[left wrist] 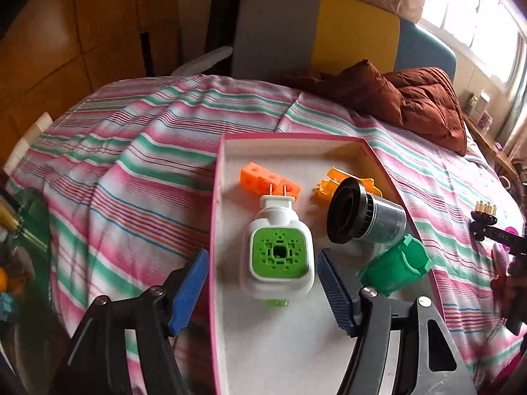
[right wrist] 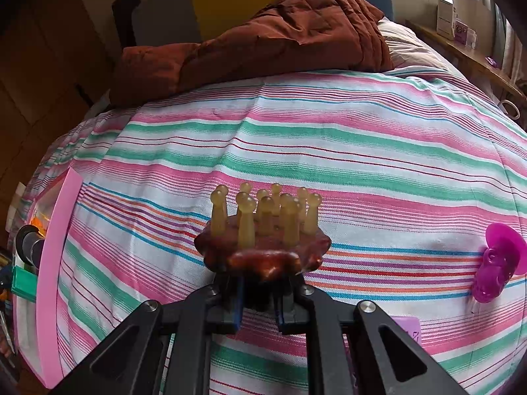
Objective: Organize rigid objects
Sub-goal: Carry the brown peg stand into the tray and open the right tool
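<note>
The right gripper (right wrist: 260,299) is clenched on the base of a brown massage brush (right wrist: 263,247), whose yellowish prongs point up and away from it. The pink box (right wrist: 56,263) lies off to that gripper's left, its near wall running lengthwise, so the brush likely has to travel leftward over that wall. The left gripper (left wrist: 263,283) hangs spread wide over the box, above a white and green plug (left wrist: 280,247), grasping nothing.

A bed with a striped sheet (left wrist: 138,151) carries everything. On it lie a pink-rimmed box (left wrist: 227,151), a brown quilt (left wrist: 425,105) — bunched up — and a purple toy (right wrist: 497,260).
</note>
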Demonstrator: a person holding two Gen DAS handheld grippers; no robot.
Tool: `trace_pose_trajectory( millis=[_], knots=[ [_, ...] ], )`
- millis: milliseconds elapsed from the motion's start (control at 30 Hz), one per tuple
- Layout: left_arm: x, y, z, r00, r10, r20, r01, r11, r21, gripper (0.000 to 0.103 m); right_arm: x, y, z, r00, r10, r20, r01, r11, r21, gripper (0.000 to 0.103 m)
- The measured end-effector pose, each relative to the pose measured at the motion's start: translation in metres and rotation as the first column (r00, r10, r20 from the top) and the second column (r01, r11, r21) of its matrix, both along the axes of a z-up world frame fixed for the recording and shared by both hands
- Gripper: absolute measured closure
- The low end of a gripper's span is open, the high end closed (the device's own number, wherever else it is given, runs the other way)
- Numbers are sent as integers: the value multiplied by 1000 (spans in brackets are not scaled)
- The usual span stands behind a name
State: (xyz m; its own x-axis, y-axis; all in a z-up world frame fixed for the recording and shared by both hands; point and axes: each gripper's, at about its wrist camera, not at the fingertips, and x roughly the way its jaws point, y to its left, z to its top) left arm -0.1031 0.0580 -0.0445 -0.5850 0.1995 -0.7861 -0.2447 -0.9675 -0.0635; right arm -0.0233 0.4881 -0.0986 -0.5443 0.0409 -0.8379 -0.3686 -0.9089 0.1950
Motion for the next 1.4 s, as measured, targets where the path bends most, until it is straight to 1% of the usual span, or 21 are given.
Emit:
trace_pose_trajectory(
  millis=[133, 267, 367, 433, 700, 767, 900, 1000, 1067, 1200, 1267, 1333, 1400],
  knots=[
    [20, -3, 11, 999, 4, -36, -6, 1000, -30, 34, -1, -3, 1, 1000, -5, 5, 5, 1000, 18, 90],
    [36, -4, 20, 999, -17, -47, 15, 999, -37, 31, -2, -11, 2, 1000, -11, 14, 10, 997, 82, 91],
    [45, -6, 25, 998, -23, -64, 20, 999, -43, 30, -3, -17, 3, 1000, -14, 23, 11, 991, 130, 91],
    [50, -7, 27, 997, -29, -67, 26, 999, -43, 30, -3, -20, 3, 999, -15, 28, 11, 990, 140, 91],
    [58, -12, 20, 999, -27, -32, 27, 1000, -13, 30, -1, -33, 5, 999, 23, 37, -26, 994, 104, 91],
    [59, -14, 19, 999, -25, -33, 24, 1000, -11, 30, -1, -37, 6, 999, 27, 45, -31, 995, 90, 91],
    [60, -19, 19, 999, -18, -41, 18, 1000, -4, 30, 4, -42, 7, 999, 13, 47, -14, 1000, 12, 92],
    [59, -24, 18, 999, -13, -32, 14, 1000, 9, 30, 11, -47, 9, 999, -2, 36, 5, 997, -75, 92],
    [58, -27, 17, 1000, -10, -27, 10, 1000, 21, 30, 15, -55, 14, 1000, -1, 19, 3, 995, -104, 92],
    [58, -33, 14, 1000, -3, -19, 4, 999, 33, 30, 24, -77, 33, 999, 32, -39, -37, 992, -119, 92],
    [58, -36, 13, 1000, 3, -16, -2, 999, 41, 30, 29, -92, 47, 995, 66, -79, -76, 990, -121, 92],
    [57, -41, 11, 1000, 15, -14, -15, 999, 48, 30, 33, -110, 62, 986, 120, -115, -133, 984, -115, 92],
    [57, -47, 11, 999, 35, -15, -34, 998, 56, 30, 34, -135, 77, 970, 194, -150, -208, 974, -89, 92]
  ],
)
